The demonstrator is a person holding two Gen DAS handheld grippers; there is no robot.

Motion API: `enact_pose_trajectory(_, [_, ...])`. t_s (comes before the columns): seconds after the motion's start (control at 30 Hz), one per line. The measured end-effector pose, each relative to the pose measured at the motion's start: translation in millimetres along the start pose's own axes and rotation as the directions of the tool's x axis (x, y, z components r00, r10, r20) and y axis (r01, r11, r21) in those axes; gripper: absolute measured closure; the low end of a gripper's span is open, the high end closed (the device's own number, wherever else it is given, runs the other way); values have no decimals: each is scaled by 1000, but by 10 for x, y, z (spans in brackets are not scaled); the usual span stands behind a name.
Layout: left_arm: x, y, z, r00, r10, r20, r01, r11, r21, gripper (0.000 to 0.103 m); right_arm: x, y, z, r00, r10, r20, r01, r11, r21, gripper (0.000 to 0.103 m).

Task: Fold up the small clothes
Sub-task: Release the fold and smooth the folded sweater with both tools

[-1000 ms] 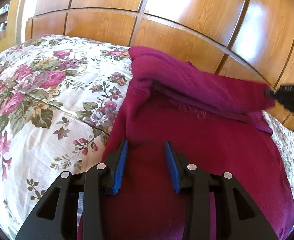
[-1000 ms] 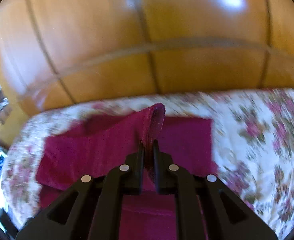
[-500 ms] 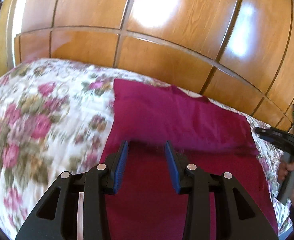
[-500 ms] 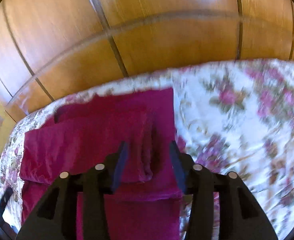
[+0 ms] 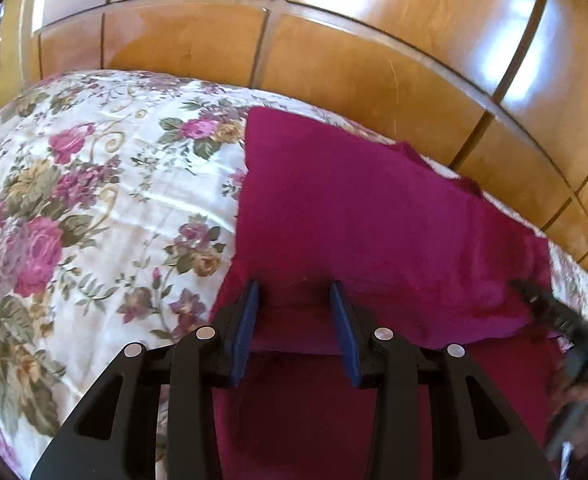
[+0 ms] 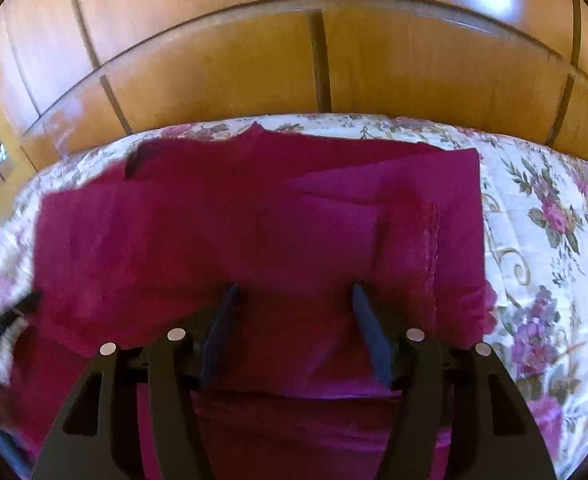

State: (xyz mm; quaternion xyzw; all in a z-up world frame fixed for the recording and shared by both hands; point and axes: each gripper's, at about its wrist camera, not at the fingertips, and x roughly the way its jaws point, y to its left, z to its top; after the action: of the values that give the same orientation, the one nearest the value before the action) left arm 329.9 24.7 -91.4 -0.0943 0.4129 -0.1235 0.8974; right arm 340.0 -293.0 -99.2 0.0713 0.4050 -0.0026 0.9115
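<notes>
A magenta garment lies on the flowered bedspread, its far part folded over the near part. It also shows in the right wrist view, with a folded flap and a seam on its right side. My left gripper is open and empty, over the garment's left edge near the fold line. My right gripper is open and empty, over the garment's middle. The right gripper shows blurred at the right edge of the left wrist view.
A wooden panelled wardrobe stands close behind the bed. The bedspread extends to the right of the garment in the right wrist view and to its left in the left wrist view.
My right gripper let go of the garment's edge and opened; the lifted part now lies flat, folded over. Both grippers have shifted over the cloth.
</notes>
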Motion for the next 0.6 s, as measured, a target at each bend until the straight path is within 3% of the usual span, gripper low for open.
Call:
enact_pose_trajectory(0.2, [-173,-82,216,997,-31,73,30,999,17,66,27,58,-24,1000,-10,10,10,1000,-20,36])
enact_pose_trajectory(0.37, [52,-282,543,995,25,99,-33,996,81,66,-19,32,-34,1000,-9,17,9,1000,-21,35])
enact_pose_trajectory(0.53, [523,-207,694,995,101,28,-102,992,67,66,-4,29,-36,1000,-5,20,6,1000,-15,33])
enact_pose_trajectory(0.6, [725,-101,688,993,118,-9,-117,992,52,61,5,30,-36,1000,-2,22,3,1000,-16,32])
